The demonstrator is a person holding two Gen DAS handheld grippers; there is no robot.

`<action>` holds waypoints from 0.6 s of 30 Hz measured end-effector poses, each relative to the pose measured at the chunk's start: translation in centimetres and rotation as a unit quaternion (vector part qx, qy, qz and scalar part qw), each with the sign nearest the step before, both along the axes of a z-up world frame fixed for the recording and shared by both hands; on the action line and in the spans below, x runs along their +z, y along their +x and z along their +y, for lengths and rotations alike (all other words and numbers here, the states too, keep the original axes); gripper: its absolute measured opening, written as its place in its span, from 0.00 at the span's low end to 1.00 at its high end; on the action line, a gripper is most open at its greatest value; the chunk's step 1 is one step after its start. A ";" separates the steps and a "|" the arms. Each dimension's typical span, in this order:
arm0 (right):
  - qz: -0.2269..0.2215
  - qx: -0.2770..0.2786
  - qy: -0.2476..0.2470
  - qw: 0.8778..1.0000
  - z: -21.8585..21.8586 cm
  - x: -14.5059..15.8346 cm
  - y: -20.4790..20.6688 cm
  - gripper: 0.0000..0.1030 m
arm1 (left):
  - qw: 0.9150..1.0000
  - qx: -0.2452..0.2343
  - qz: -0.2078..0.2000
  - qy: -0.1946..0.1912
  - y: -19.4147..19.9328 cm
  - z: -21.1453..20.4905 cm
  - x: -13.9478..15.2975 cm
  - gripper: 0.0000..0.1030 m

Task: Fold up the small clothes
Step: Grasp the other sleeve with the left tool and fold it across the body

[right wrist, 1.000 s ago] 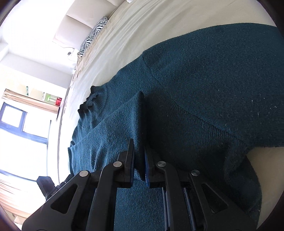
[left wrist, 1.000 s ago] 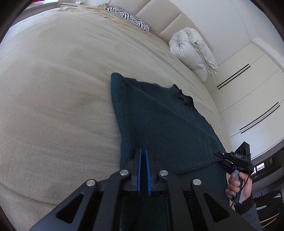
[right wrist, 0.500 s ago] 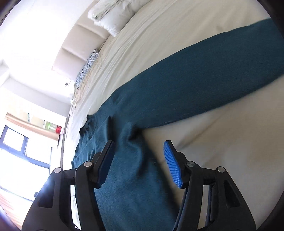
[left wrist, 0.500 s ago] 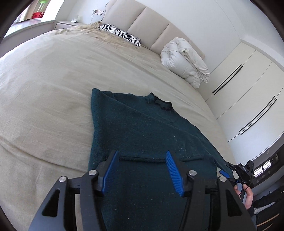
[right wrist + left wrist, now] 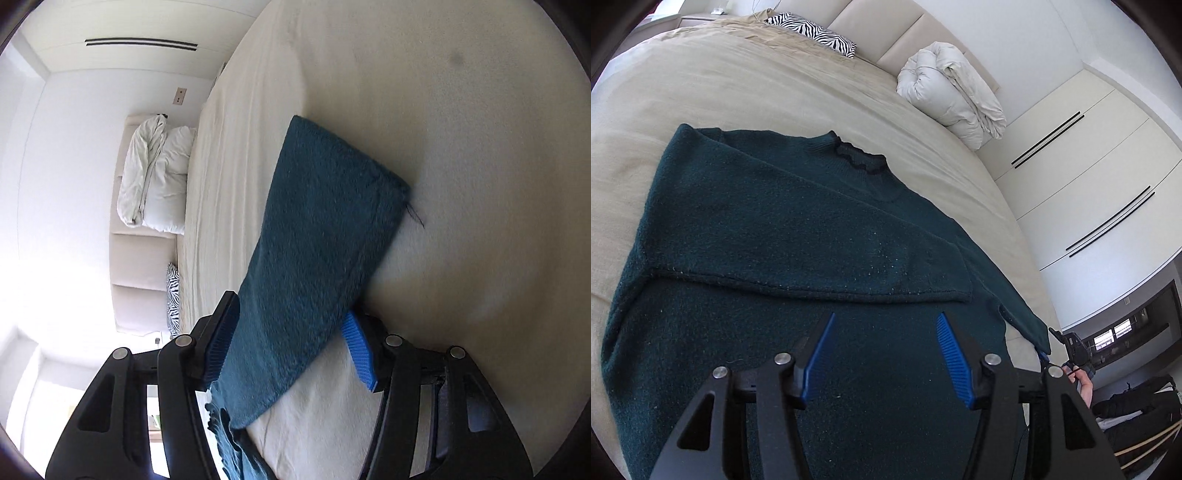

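The left claw [image 5: 884, 354] hangs wide open, empty, just above the sweater [image 5: 775, 229] on the bed [image 5: 757, 88], one sleeve lying folded ahead of it; the right claw [image 5: 291, 347] gapes around the outstretched sleeve [image 5: 325, 229], unpinched; next, likely: close, fold it inward.

The sweater [image 5: 798, 229] ahead of the left claw [image 5: 886, 354] is showing as coarse, fuzzy knit cloth, matt and flecked with lint. Around it the bed [image 5: 701, 85] is looking like soft, matt woven fabric. Both claws' pads [image 5: 356, 345] are appearing as ribbed plastic on smooth matt black arms with shiny metal rivets.
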State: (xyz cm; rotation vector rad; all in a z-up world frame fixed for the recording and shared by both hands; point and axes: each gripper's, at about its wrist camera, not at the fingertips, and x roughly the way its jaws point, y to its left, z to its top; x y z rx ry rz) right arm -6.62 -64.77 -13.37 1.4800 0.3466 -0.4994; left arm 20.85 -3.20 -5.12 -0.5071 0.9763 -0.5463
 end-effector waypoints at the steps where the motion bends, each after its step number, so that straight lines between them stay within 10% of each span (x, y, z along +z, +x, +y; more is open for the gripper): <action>1: 0.000 -0.009 0.004 1.000 -0.7 -0.2 0.0 0.42 | 1.000 -0.003 0.001 0.000 0.2 -0.3 0.0 0.57; 6: 0.051 -0.025 -0.023 0.998 -3.3 0.8 -0.2 0.08 | 1.000 -0.011 0.007 0.000 0.4 -1.1 -0.3 0.57; 11: 0.099 0.046 -0.158 0.981 0.6 8.0 4.2 0.08 | 1.000 -0.016 0.008 -0.020 1.2 -1.4 -0.2 0.59; 14: 0.127 0.143 -0.282 0.940 7.3 13.0 9.8 0.07 | 0.999 -0.015 0.013 -0.038 1.9 -1.7 -0.2 0.63; 18: 0.159 0.283 -0.432 0.842 20.6 15.7 18.5 0.07 | 0.997 -0.012 0.019 -0.072 2.8 -2.1 -0.2 0.68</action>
